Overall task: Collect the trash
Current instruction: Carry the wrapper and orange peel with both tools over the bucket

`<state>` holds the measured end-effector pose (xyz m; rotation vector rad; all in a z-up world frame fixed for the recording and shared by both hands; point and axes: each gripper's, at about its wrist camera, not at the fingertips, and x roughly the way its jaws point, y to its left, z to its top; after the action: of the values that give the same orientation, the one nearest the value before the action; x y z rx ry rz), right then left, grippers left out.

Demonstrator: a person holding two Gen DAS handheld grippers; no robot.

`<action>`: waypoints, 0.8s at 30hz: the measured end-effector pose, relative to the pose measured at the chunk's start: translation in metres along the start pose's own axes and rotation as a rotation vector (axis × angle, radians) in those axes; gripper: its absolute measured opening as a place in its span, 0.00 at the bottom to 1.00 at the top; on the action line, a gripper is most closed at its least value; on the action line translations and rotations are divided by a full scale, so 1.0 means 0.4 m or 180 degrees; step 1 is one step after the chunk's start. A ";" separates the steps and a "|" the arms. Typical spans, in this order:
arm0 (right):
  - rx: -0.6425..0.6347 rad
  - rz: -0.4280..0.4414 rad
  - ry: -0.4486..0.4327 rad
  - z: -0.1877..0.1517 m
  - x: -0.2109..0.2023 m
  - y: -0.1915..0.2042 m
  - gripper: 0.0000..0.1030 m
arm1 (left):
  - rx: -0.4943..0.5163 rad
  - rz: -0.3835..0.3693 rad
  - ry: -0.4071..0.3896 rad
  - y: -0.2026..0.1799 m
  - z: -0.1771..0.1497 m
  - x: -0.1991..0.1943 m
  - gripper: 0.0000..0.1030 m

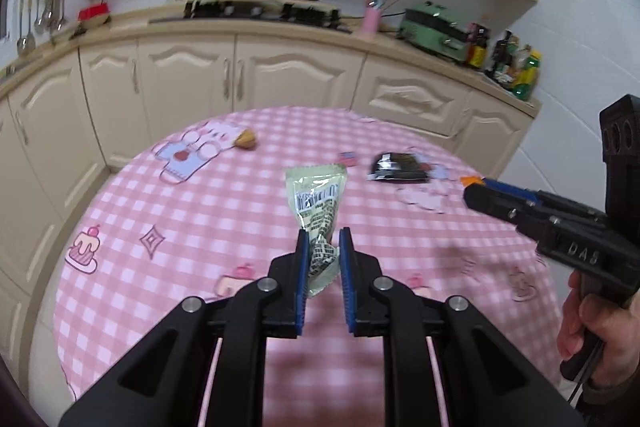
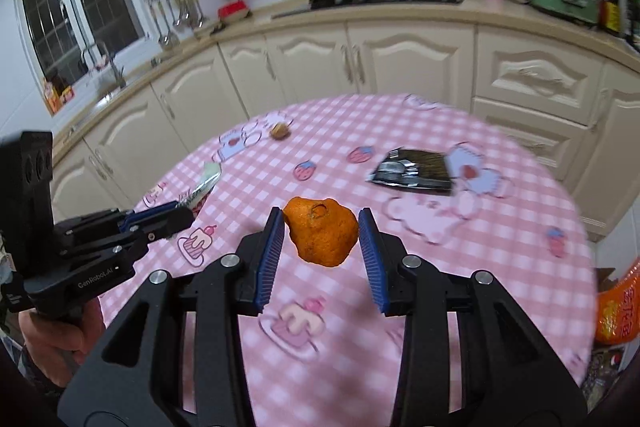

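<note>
Two black handheld grippers with blue ribbed pads are raised over a round table covered in a pink checked cloth [image 1: 208, 211]. The left gripper [image 1: 323, 239] is pinched tight on the lower end of a pale green crinkled plastic wrapper [image 1: 318, 197], which sticks up above its fingertips, clear of the cloth. The right gripper [image 2: 322, 223] is clamped at a moderate width on a piece of orange citrus peel [image 2: 322, 237], held off the table. Farther back on the cloth lie a flat black foil packet [image 2: 412, 173] and a small brown scrap [image 2: 279, 130], well apart from each other.
</note>
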<state>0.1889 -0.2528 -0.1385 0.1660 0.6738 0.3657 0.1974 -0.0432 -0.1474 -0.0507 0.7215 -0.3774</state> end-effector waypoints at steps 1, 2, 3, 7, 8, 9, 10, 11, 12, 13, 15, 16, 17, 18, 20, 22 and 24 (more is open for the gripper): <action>0.0028 -0.0016 -0.0051 -0.003 -0.028 -0.012 0.37 | 0.0023 -0.0034 -0.0035 -0.022 0.001 -0.014 0.14; 0.0063 -0.0010 -0.0096 -0.006 -0.055 -0.025 0.37 | 0.0044 -0.0077 -0.0063 -0.043 0.001 -0.027 0.14; 0.0106 -0.0003 -0.0150 -0.012 -0.089 -0.041 0.37 | 0.0071 -0.0097 -0.0091 -0.060 0.001 -0.037 0.14; 0.0241 -0.0128 -0.0348 -0.034 -0.206 -0.106 0.37 | 0.0188 -0.0250 -0.0212 -0.154 0.004 -0.084 0.14; 0.0282 -0.0149 -0.0389 -0.041 -0.231 -0.122 0.37 | 0.0230 -0.0295 -0.0241 -0.186 0.005 -0.093 0.14; 0.0317 -0.0216 -0.0437 -0.050 -0.262 -0.143 0.37 | 0.0256 -0.0332 -0.0257 -0.206 0.003 -0.099 0.14; 0.0350 -0.0276 -0.0473 -0.059 -0.287 -0.163 0.37 | 0.0282 -0.0383 -0.0270 -0.230 0.002 -0.105 0.14; 0.0388 -0.0313 -0.0502 -0.067 -0.307 -0.181 0.37 | 0.0312 -0.0450 -0.0283 -0.262 0.002 -0.109 0.14; 0.0441 -0.0346 -0.0534 -0.080 -0.333 -0.203 0.37 | 0.0336 -0.0499 -0.0287 -0.283 0.002 -0.112 0.14; 0.0478 -0.0391 -0.0561 -0.091 -0.355 -0.222 0.37 | 0.0365 -0.0547 -0.0291 -0.305 0.002 -0.114 0.14; 0.0568 -0.0493 -0.0619 -0.117 -0.401 -0.263 0.37 | 0.0442 -0.0646 -0.0296 -0.359 -0.001 -0.115 0.14; 0.0603 -0.0514 -0.0636 -0.125 -0.414 -0.278 0.37 | 0.0472 -0.0694 -0.0293 -0.382 -0.004 -0.115 0.14; 0.0644 -0.0545 -0.0657 -0.136 -0.432 -0.294 0.37 | 0.0507 -0.0758 -0.0280 -0.412 -0.007 -0.113 0.14; 0.0684 -0.0599 -0.0668 -0.149 -0.450 -0.313 0.37 | 0.0532 -0.0800 -0.0267 -0.432 -0.011 -0.110 0.14; 0.0749 -0.0683 -0.0694 -0.172 -0.480 -0.344 0.37 | 0.0579 -0.0884 -0.0235 -0.471 -0.020 -0.103 0.14; 0.0835 -0.0776 -0.0716 -0.203 -0.511 -0.382 0.37 | 0.0640 -0.0989 -0.0194 -0.522 -0.030 -0.093 0.14; 0.0924 -0.0834 -0.0734 -0.229 -0.535 -0.416 0.37 | 0.0689 -0.1081 -0.0147 -0.565 -0.040 -0.082 0.14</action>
<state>0.0221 -0.4852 -0.1298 0.3854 0.5096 -0.0059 0.0922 -0.2408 -0.0993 0.0231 0.6228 -0.7748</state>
